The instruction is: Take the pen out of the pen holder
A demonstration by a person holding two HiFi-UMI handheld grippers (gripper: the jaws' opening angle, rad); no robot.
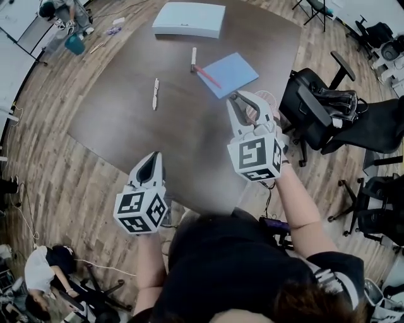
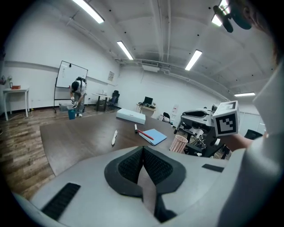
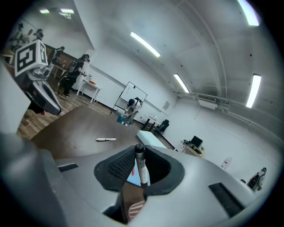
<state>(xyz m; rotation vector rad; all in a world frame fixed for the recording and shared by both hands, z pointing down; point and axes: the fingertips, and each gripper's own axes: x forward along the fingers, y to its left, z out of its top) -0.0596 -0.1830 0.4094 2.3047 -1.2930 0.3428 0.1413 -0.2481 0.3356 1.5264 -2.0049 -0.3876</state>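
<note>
Nearest, the left gripper [image 1: 153,159] is held low over the table's [image 1: 126,120] near edge, pointing forward and a little downward. Its jaws are pressed together with nothing between them. To its right, a bare forearm reaches out to the right gripper [image 1: 245,99], which is held higher and is almost level over the table's right edge. Its jaws are clamped on a grey pen [image 3: 140,166] with a dark cap, which stands upright between the pads. The pink mesh pen holder [image 2: 179,143] stands directly below, at that right edge. The pen is clear of it.

Farther out, a white pen [image 1: 155,93] lies alone near the middle of the table. Beyond it, a blue notebook [image 1: 230,72] lies with a red pen [image 1: 208,76] on its left side and a white marker [image 1: 194,58] just beside it. A white box [image 1: 188,19] lies at the far edge.
</note>
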